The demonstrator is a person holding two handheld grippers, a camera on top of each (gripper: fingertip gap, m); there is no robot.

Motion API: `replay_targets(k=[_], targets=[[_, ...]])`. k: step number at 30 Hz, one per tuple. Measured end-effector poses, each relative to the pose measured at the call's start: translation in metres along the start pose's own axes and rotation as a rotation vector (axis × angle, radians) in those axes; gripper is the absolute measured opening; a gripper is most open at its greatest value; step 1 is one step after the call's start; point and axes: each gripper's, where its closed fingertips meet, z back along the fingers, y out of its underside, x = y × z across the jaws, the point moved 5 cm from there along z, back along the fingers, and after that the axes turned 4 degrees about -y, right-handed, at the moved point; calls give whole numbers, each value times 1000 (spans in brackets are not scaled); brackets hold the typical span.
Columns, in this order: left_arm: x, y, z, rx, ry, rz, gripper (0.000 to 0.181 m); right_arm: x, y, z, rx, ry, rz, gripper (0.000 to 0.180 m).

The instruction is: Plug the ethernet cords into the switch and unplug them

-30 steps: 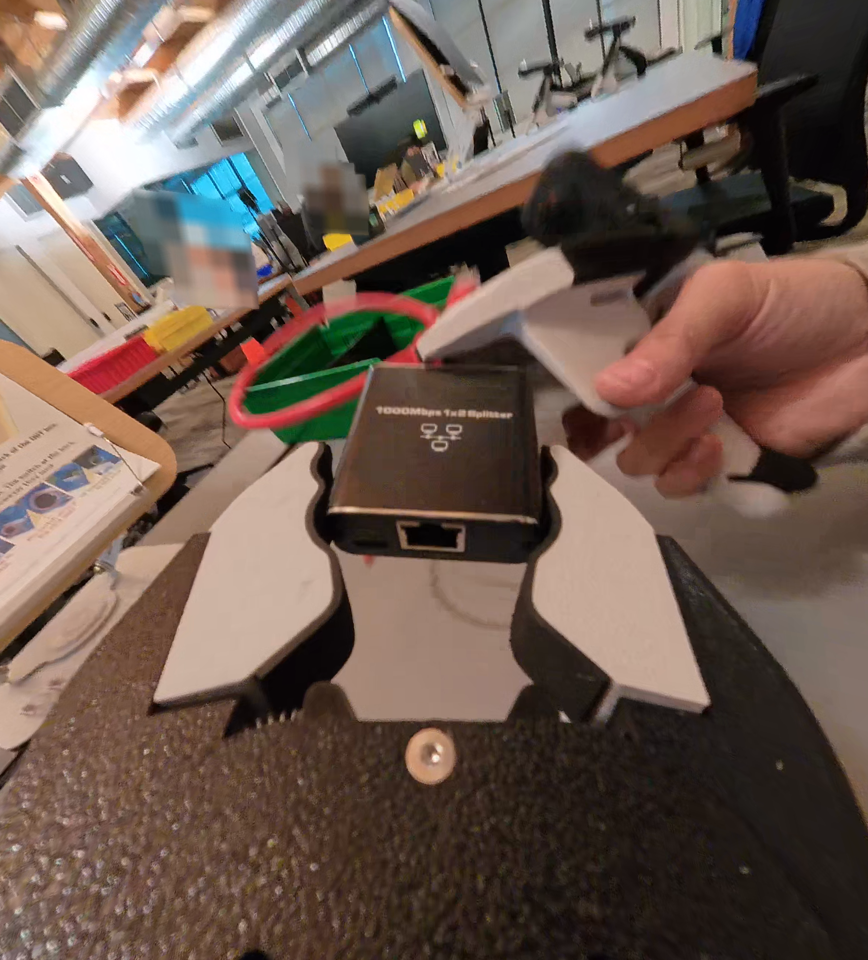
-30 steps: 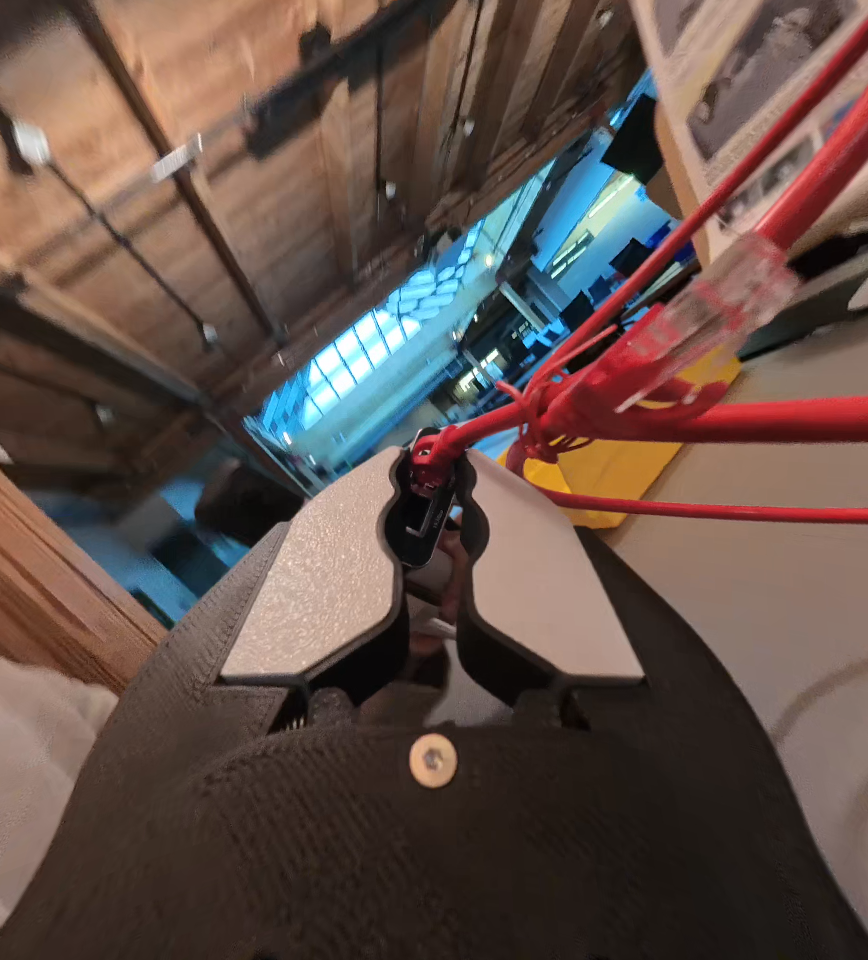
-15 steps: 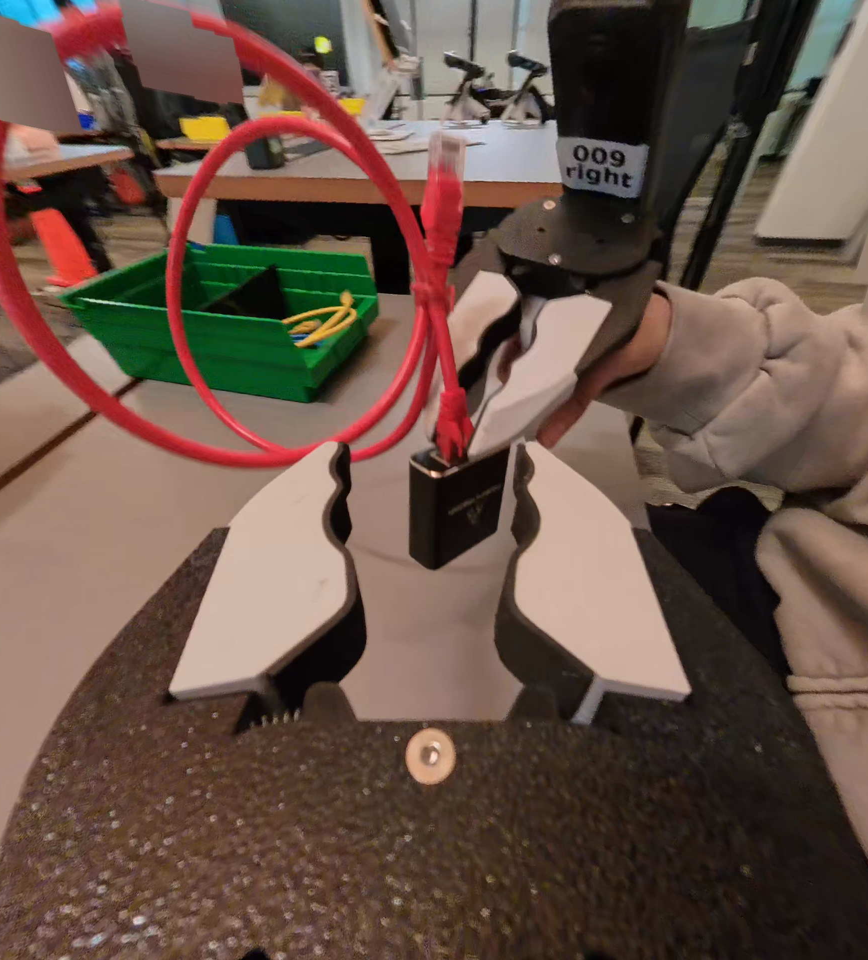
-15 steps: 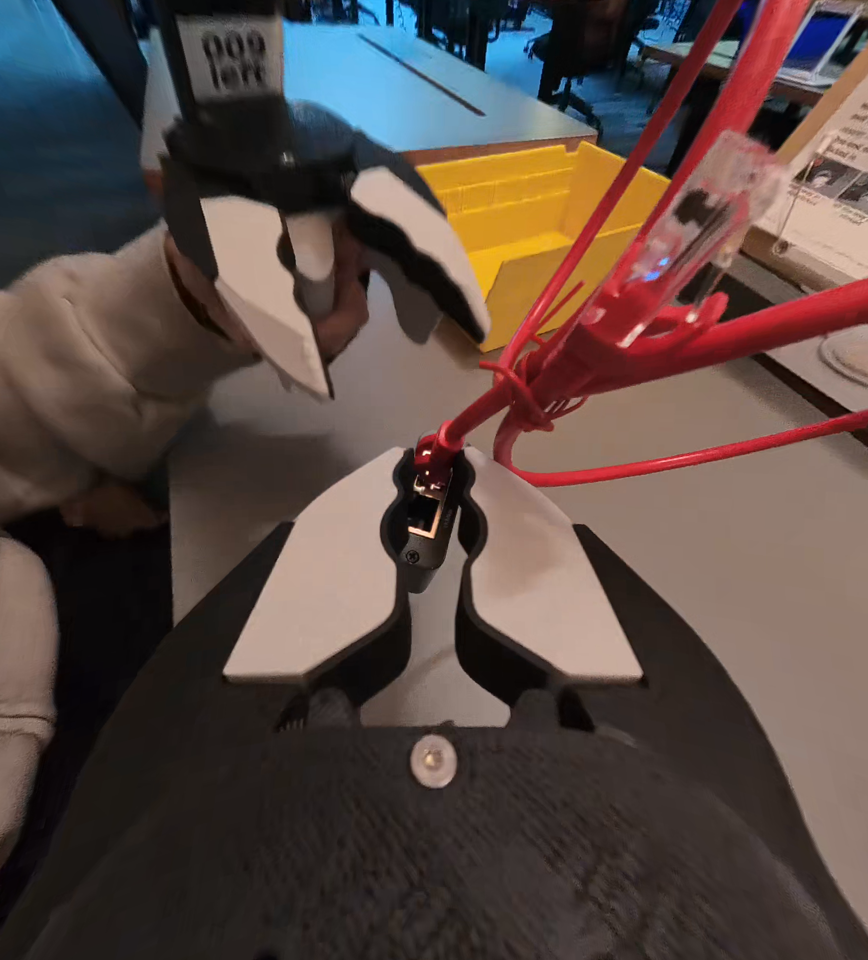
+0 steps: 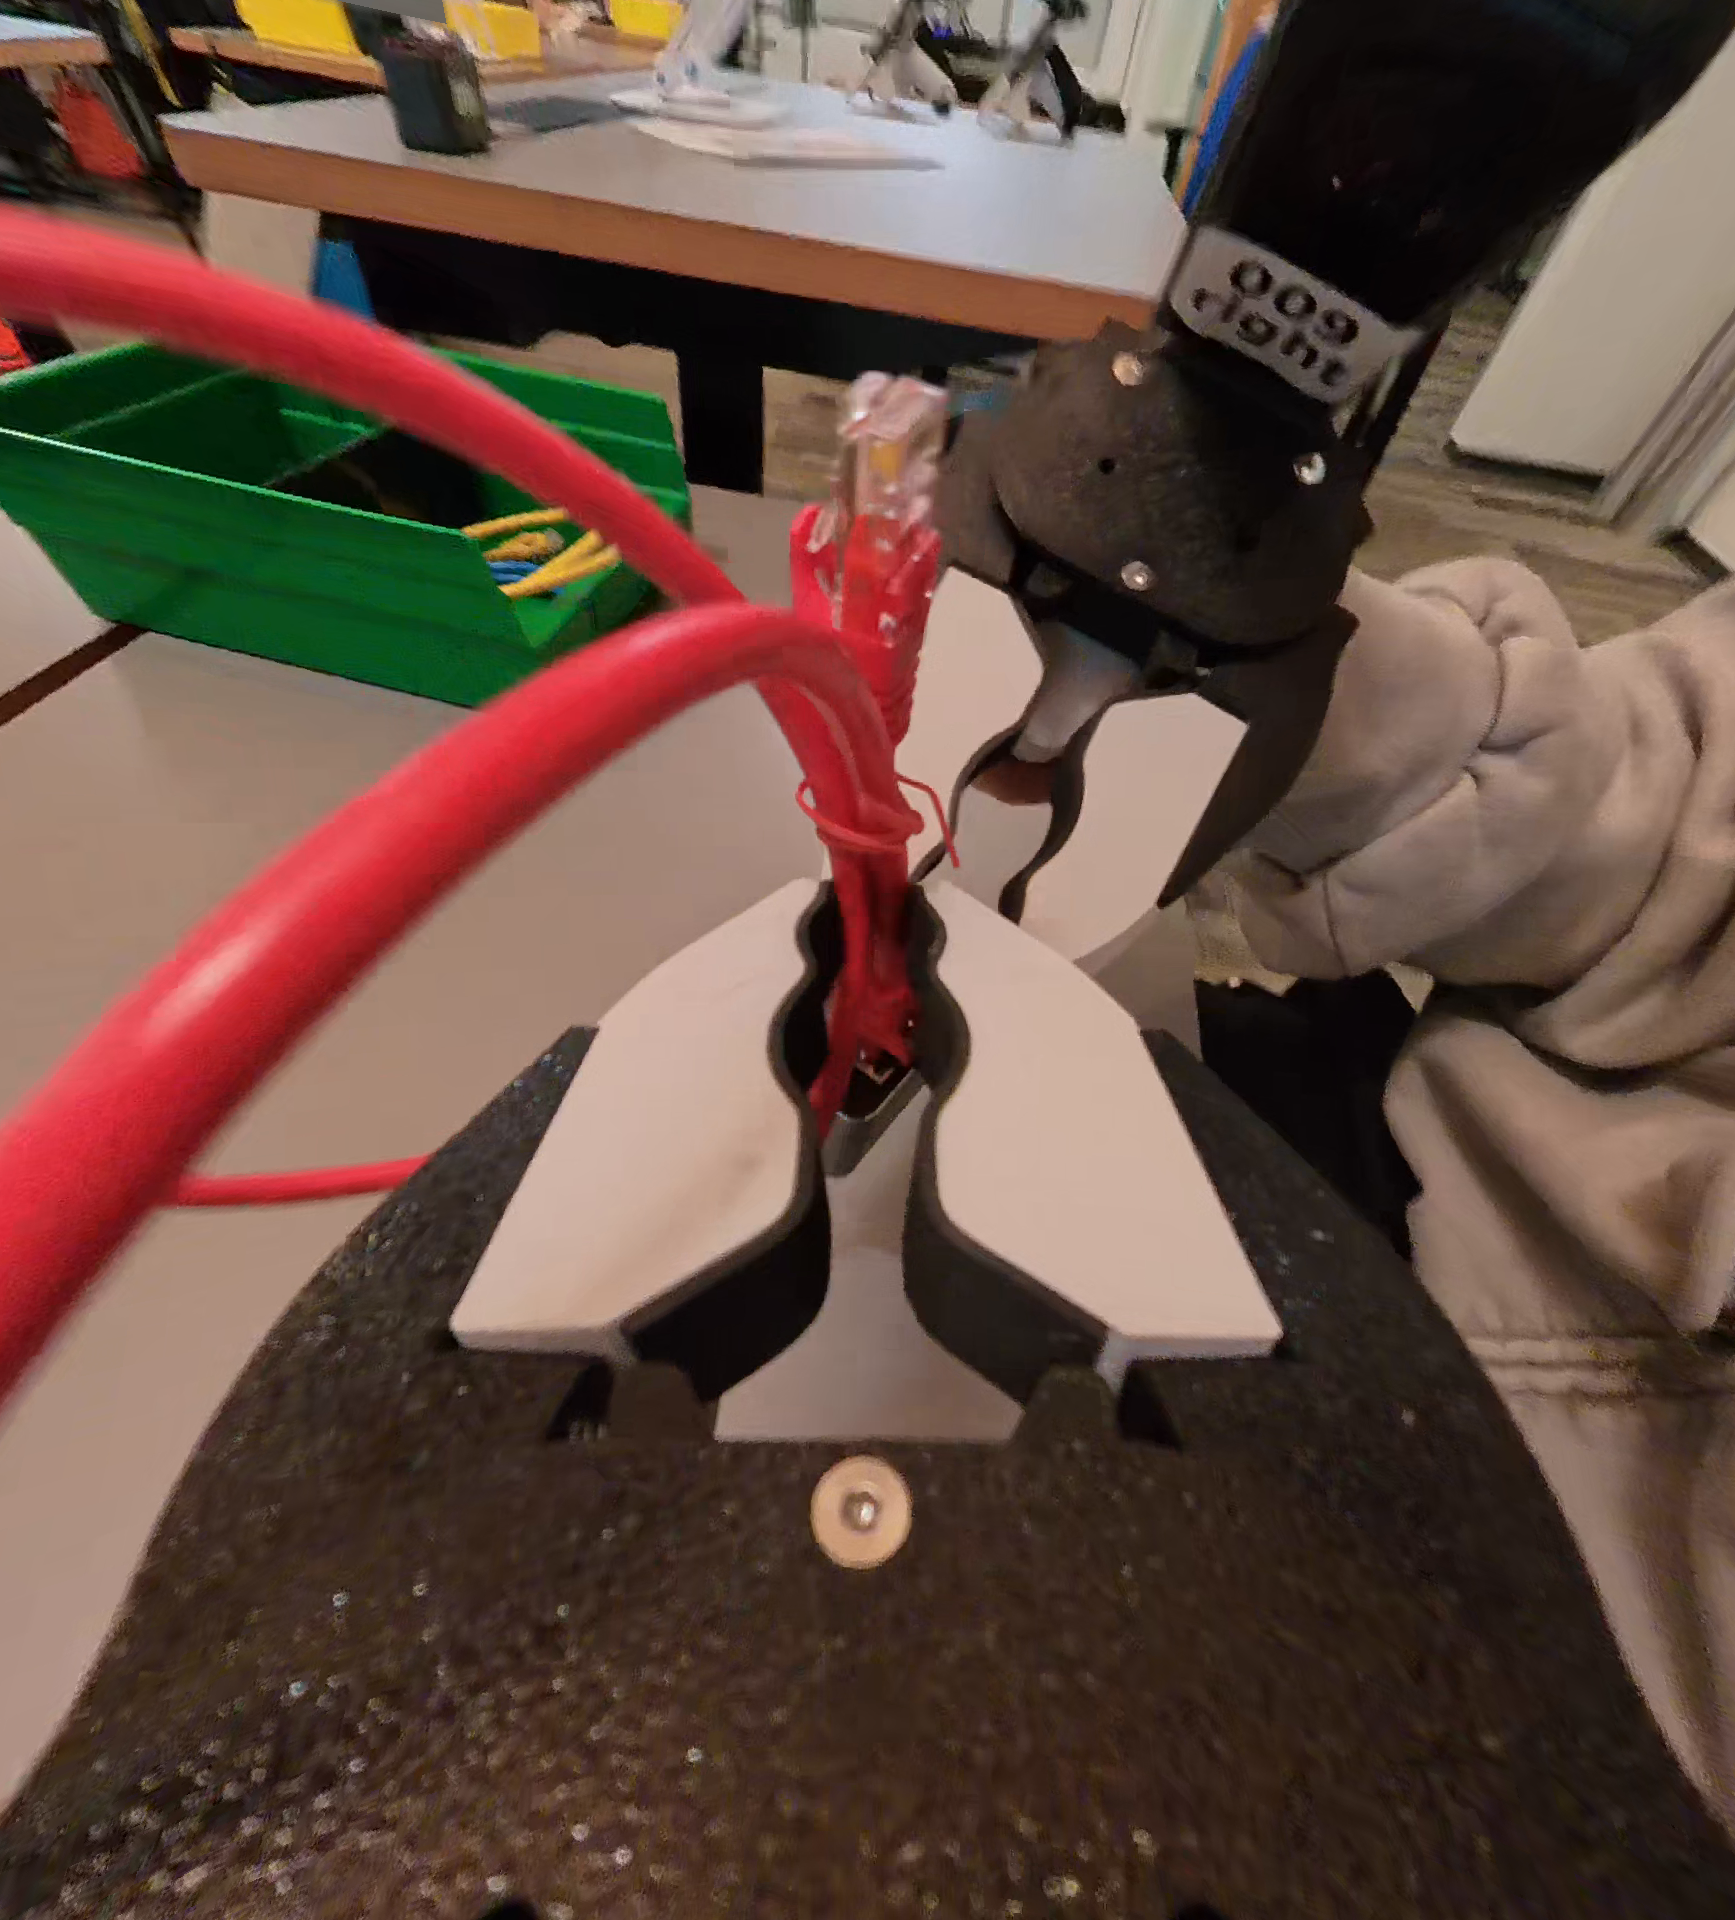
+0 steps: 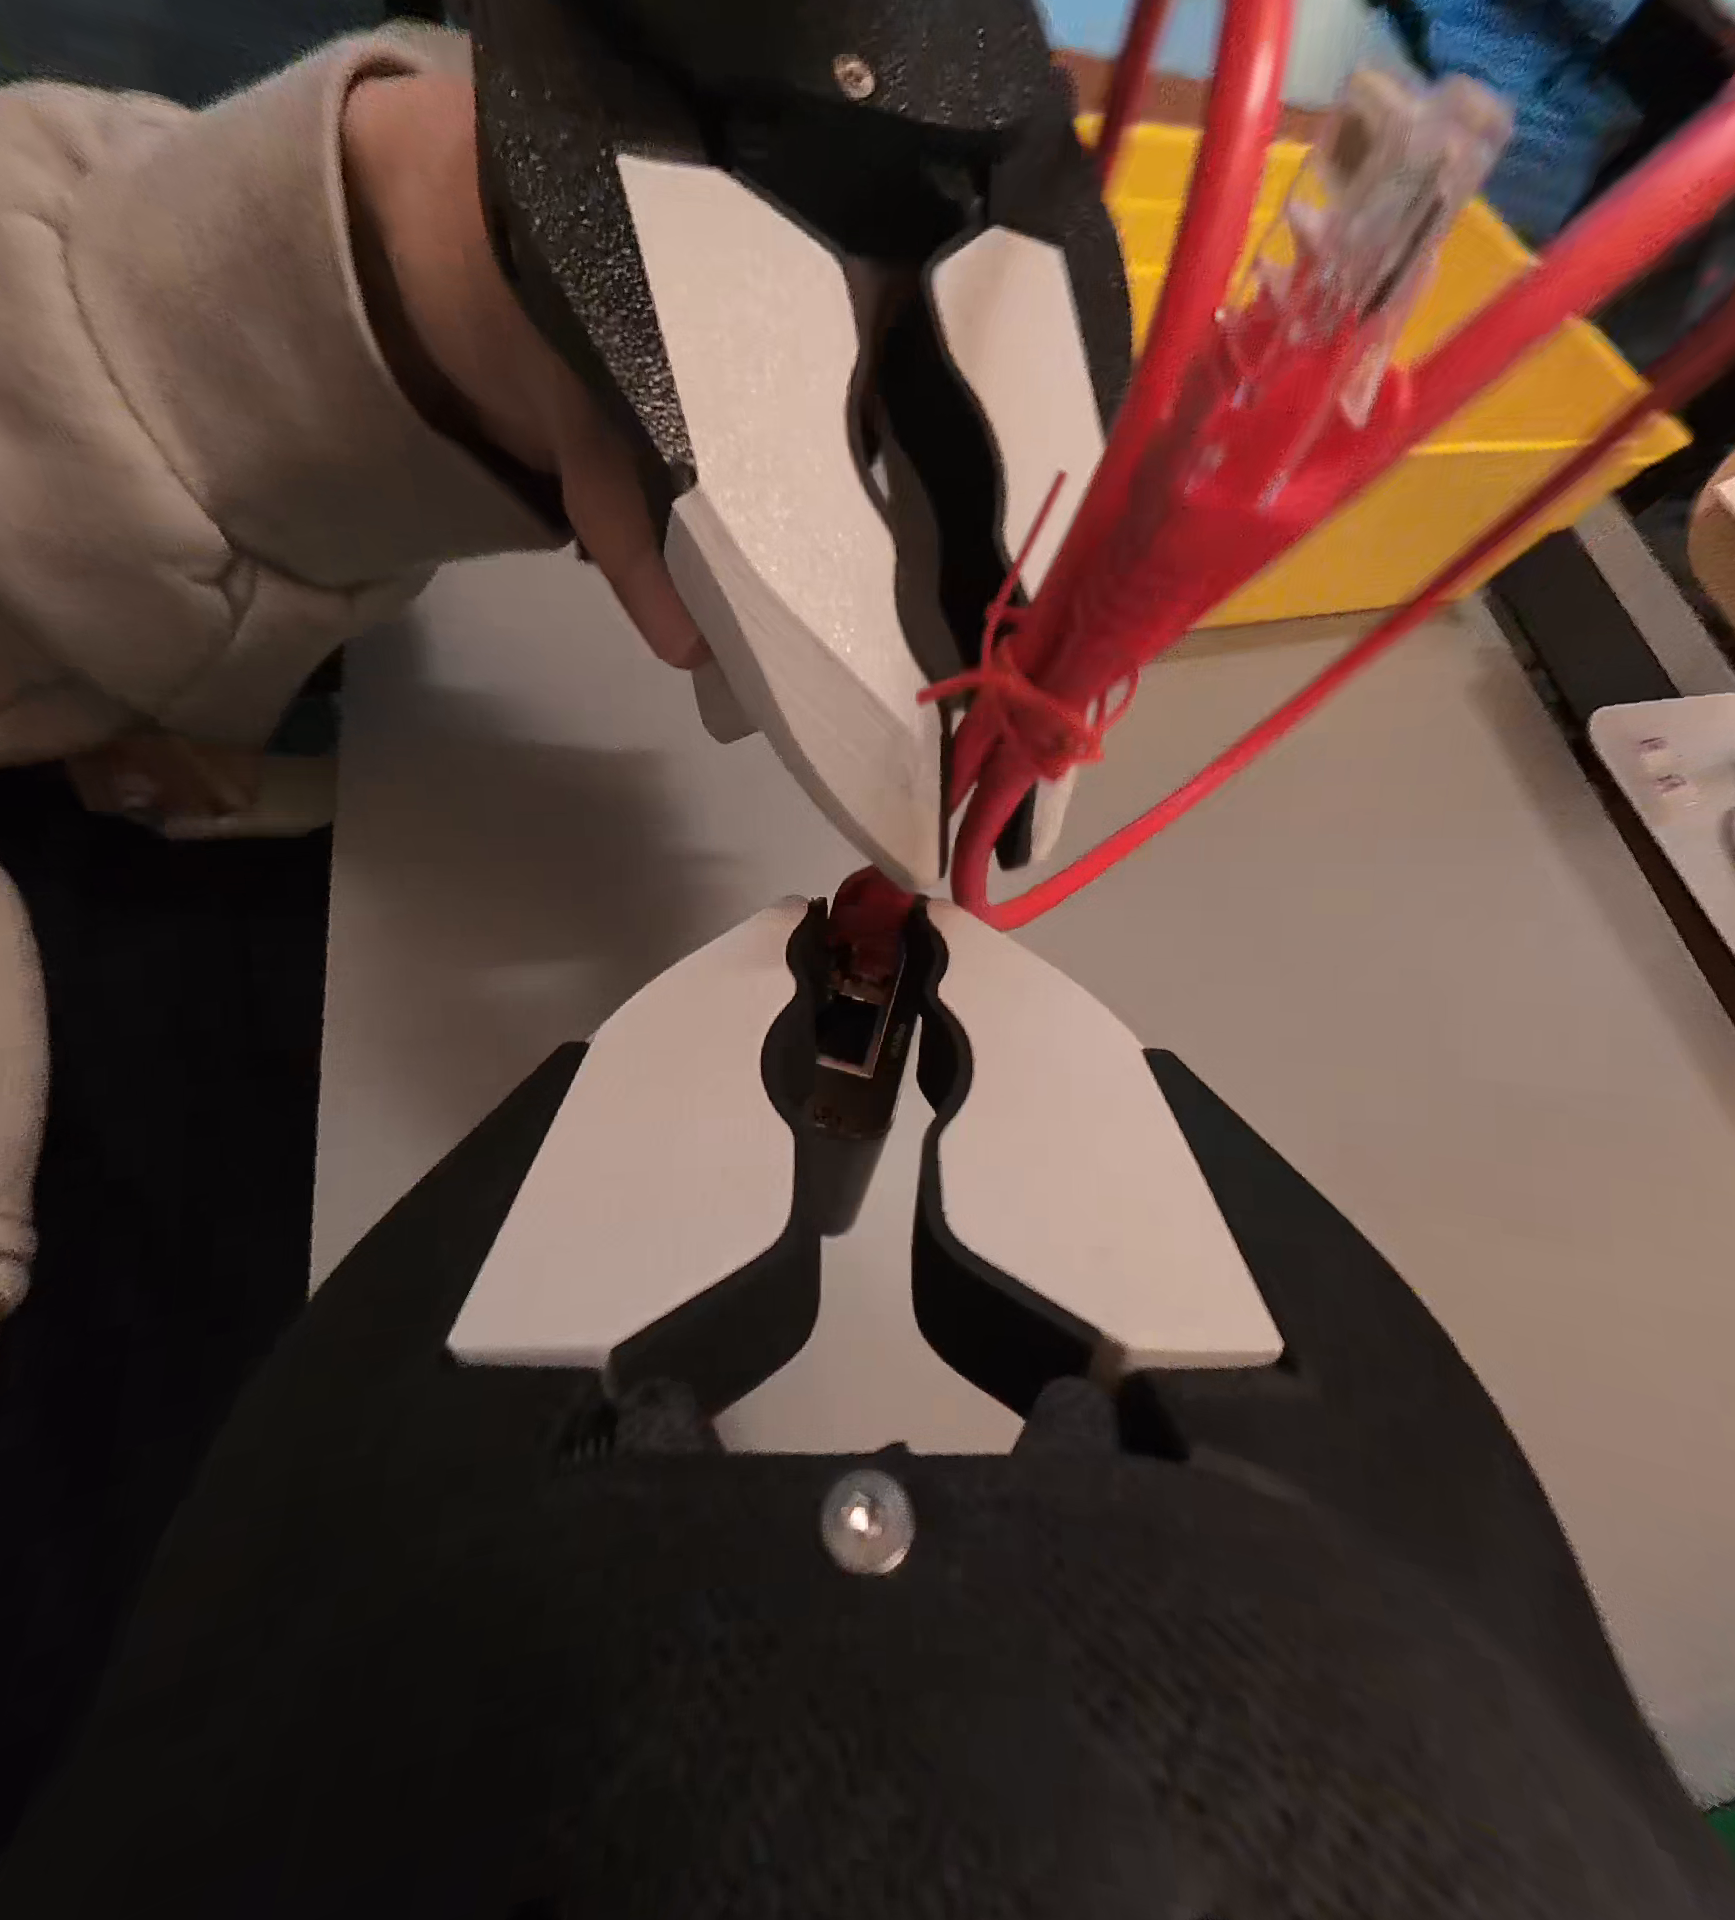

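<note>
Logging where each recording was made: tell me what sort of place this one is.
Probably a shared lab or workshop space, not a home. Long work tables stand in rows, a green parts bin holds loose cables, a yellow bin sits on the near table, and equipment stands on the far table.

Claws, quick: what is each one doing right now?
Left claw: closed on the red cord.
Right claw: closed on the switch.

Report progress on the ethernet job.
Done: one end of the red ethernet cord sits in the black switch. In hand: right gripper clamps the switch, left gripper pinches the cord at that plug. Left: second port empty, free plug unconnected, then unplugging.
</note>
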Motion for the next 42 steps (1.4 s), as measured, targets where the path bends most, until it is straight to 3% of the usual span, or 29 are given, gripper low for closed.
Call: replay_targets(k=[6, 10, 12, 15, 18, 20, 24, 29, 34, 39, 42], targets=[[21, -17, 18, -229, -97, 200, 10, -12, 1, 13, -200, 252, -24, 38], [23, -17, 18, -266, -78, 320, 10, -21, 17, -1, -142, 409, -62, 68], [28, -16, 15, -289, -139, 392, 10, -30, 18, -4, -112, 605, -61, 83], [32, -14, 10, -340, -223, 485, 10, -34, 14, -13, -120, 847, 6, 87], [28, -16, 5, -402, -199, 552, 10, -39, 16, -27, 2, 995, 158, 101], [25, -19, 5, -441, -193, 584, 10, -46, 15, -24, -1, 1080, 191, 94], [22, -22, 6, -472, -197, 602, 10, -60, 14, -15, -4, 1103, 175, 86], [33, -17, 10, -441, -280, 544, 13, -68, 15, -19, 90, 936, 202, 84], [37, -7, 2, -233, -245, 414, 48, -71, 27, -16, 159, 820, 24, 83], [24, -7, -3, -113, -162, 365, 52, -72, 36, -4, 172, 897, 44, 81], [20, -8, -5, -70, -197, 285, 49, -69, 33, 5, 119, 929, 130, 80]])
